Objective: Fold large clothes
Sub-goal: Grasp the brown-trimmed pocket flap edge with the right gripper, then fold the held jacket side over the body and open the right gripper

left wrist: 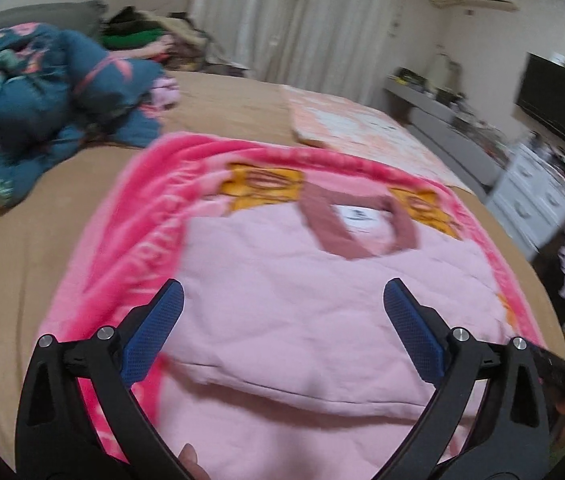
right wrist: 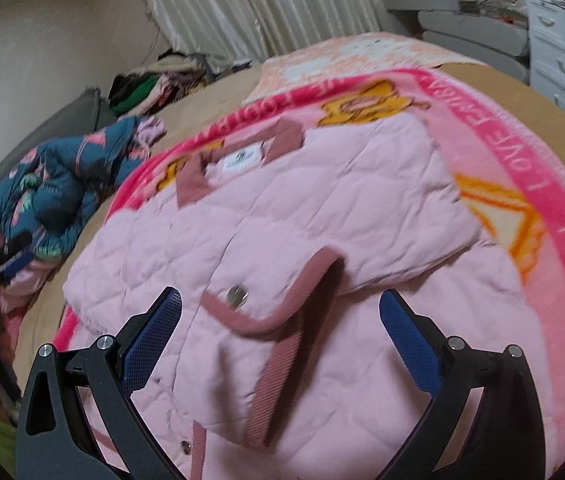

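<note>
A pale pink quilted jacket with a dusty-rose collar lies spread on a bright pink printed blanket on the bed. In the right wrist view the jacket shows a sleeve folded across its front and a rose-trimmed pocket flap with a snap. My left gripper is open and empty, hovering above the jacket's lower part. My right gripper is open and empty, just above the pocket flap.
The tan bed sheet surrounds the blanket. A crumpled teal floral quilt lies at the far left. A folded peach cloth lies beyond the blanket. White drawers and a grey shelf stand past the bed's right edge.
</note>
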Demonstrator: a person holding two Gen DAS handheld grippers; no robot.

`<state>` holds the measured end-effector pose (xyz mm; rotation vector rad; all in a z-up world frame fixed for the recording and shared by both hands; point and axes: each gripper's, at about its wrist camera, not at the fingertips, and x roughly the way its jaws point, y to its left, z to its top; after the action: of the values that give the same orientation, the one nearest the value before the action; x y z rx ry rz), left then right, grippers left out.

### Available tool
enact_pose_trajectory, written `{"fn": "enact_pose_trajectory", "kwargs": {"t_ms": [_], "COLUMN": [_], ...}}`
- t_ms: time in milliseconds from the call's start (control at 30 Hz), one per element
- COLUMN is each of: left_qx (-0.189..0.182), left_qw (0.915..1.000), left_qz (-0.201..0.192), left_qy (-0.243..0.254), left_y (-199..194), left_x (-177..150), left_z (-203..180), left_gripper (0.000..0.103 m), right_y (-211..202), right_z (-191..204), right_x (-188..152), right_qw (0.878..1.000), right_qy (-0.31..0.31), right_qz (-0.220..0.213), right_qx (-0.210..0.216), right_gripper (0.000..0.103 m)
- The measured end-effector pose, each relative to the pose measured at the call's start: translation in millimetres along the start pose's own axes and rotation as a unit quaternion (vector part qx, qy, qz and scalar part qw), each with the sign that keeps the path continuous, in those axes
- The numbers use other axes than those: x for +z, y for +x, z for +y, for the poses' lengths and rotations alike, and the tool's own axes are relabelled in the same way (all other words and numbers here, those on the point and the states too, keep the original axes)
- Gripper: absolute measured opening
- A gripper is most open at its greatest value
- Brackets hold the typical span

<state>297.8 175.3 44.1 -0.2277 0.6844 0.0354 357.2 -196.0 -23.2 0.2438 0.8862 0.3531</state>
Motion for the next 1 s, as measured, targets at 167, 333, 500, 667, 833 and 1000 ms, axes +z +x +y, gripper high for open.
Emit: {"fn": "enact_pose_trajectory", "kwargs": {"t_ms": [167,333,500,667,833,1000], "left_qx": [0.037,0.047,0.045,0.042,0.040,0.036], "left_qw": [0.9985,0.9971,0.9971,0.9971,0.9971,0.9976], "left_qz": [0.008,0.015,0.017,0.018,0.015,0.015], "left_qy": [-0.040,-0.057,-0.059,-0.061,-0.063,-0.058], "left_y": [6,13,16,18,20,25], "left_x": [0,0,-1,-1,-1,-2], "left_z": [38,53,54,53,52,46], "left_gripper": [0.094,0.094,0.094,0.094,0.094,0.094], "right_y": [30,44,32,5,-26,-49], "right_z": [9,10,16,34,52,48], "right_x": [-17,-28,-22,-10,14,35], "right_qw": [0.999,0.998,0.998,0.996,0.983,0.972], "right_qy": [-0.001,0.021,-0.005,-0.076,-0.146,-0.181], "right_qz": [0.050,0.060,0.033,-0.027,-0.097,-0.145], "right_qx": [-0.006,0.015,0.054,0.049,0.053,0.038], "right_gripper": [0.099,0.099,0.034,0.017,0.014,0.014]}}
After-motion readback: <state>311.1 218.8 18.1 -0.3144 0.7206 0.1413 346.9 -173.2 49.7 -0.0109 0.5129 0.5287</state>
